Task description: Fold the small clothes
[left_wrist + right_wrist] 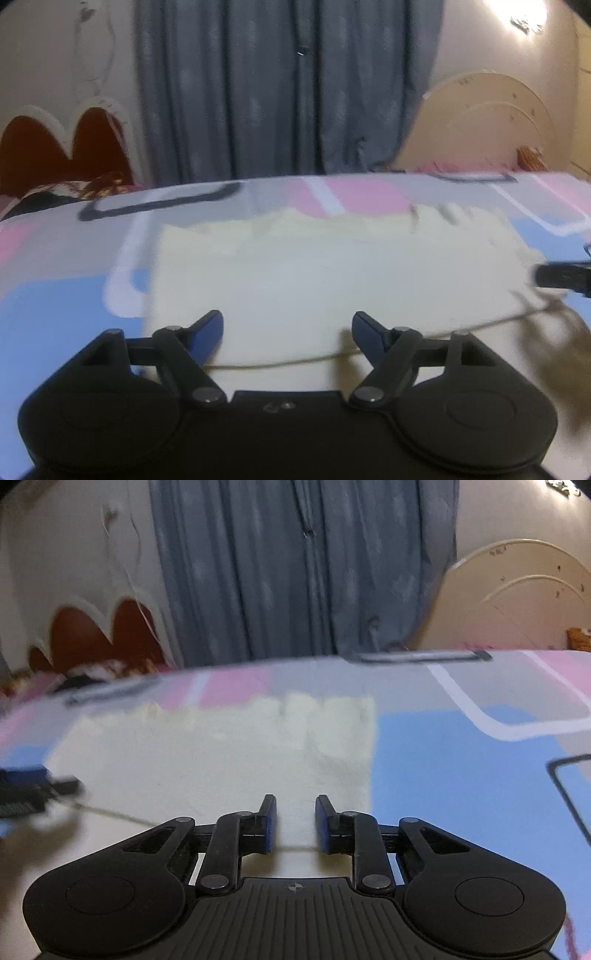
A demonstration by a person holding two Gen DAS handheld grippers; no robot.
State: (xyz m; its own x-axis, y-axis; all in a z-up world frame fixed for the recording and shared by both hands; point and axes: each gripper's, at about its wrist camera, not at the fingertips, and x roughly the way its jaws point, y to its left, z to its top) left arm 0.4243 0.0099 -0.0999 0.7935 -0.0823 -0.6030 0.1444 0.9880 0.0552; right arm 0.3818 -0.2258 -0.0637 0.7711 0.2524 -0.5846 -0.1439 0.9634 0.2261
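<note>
A pale yellow garment (314,266) lies flat on the patterned bedsheet (55,295), with its ruffled edge at the far side. It also shows in the right wrist view (221,760). My left gripper (288,328) is open wide and empty, just above the garment's near part. My right gripper (295,812) is open with a narrower gap and empty, over the garment's near right part. The right gripper's tip (561,277) shows at the right edge of the left wrist view. The left gripper's tip (33,786) shows at the left edge of the right wrist view.
The sheet (461,768) has pink, blue and grey blocks with white and black outlines. Grey curtains (280,92) hang behind the bed. A red scalloped headboard (55,147) stands at the back left and a cream arched one (480,122) at the back right.
</note>
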